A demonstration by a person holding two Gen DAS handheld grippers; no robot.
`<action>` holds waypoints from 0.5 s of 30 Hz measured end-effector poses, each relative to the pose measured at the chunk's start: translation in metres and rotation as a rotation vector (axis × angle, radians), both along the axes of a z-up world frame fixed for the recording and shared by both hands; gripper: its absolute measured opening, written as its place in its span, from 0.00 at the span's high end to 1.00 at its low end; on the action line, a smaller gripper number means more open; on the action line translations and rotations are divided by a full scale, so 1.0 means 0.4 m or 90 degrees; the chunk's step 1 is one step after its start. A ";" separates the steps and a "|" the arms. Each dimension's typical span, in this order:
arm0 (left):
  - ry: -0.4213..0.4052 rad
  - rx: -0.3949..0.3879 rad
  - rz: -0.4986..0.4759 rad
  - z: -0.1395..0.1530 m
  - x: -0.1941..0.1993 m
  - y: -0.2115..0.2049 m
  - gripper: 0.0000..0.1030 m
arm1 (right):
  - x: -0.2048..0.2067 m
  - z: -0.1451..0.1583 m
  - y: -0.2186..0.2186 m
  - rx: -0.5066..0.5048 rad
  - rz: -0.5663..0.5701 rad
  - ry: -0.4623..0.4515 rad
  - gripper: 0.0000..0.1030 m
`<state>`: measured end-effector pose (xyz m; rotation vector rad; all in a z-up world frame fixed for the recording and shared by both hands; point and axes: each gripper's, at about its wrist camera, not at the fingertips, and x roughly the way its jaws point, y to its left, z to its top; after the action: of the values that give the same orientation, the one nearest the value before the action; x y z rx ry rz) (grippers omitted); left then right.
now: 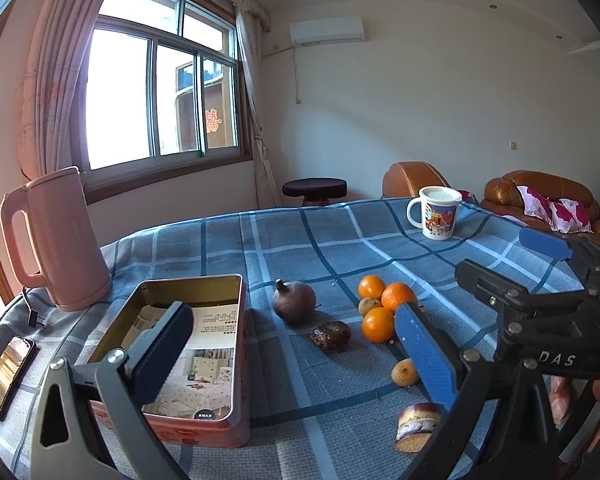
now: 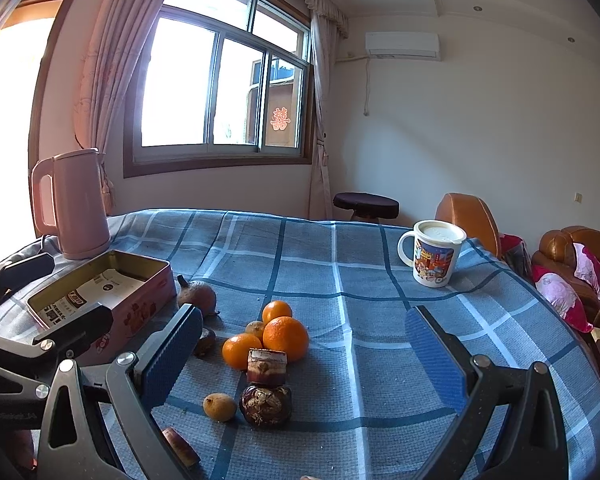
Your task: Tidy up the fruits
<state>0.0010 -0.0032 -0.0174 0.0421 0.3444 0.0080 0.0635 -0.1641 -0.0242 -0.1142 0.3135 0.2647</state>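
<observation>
Both our grippers, left gripper (image 1: 296, 344) and right gripper (image 2: 304, 354), have fingers wide, empty. Oranges (image 2: 285, 338) cluster mid-tabletop beside open tin (image 1: 236, 364). We should centre one orange, close gently.

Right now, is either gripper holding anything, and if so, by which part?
Nothing is held. The left gripper and right gripper are both open and empty above the oranges on the table.
</observation>
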 end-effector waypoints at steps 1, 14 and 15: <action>0.000 0.000 0.000 0.001 0.001 0.000 0.00 | 0.000 -0.001 0.000 0.000 0.001 0.000 0.01; 0.004 0.000 -0.001 -0.006 0.000 0.001 0.00 | -0.002 -0.004 0.000 0.002 0.003 0.003 0.01; 0.005 0.000 -0.001 -0.007 -0.001 0.001 0.00 | -0.003 -0.004 0.000 0.002 0.003 0.003 0.01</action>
<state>0.0007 -0.0030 -0.0203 0.0432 0.3519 0.0065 0.0625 -0.1641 -0.0257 -0.1113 0.3181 0.2704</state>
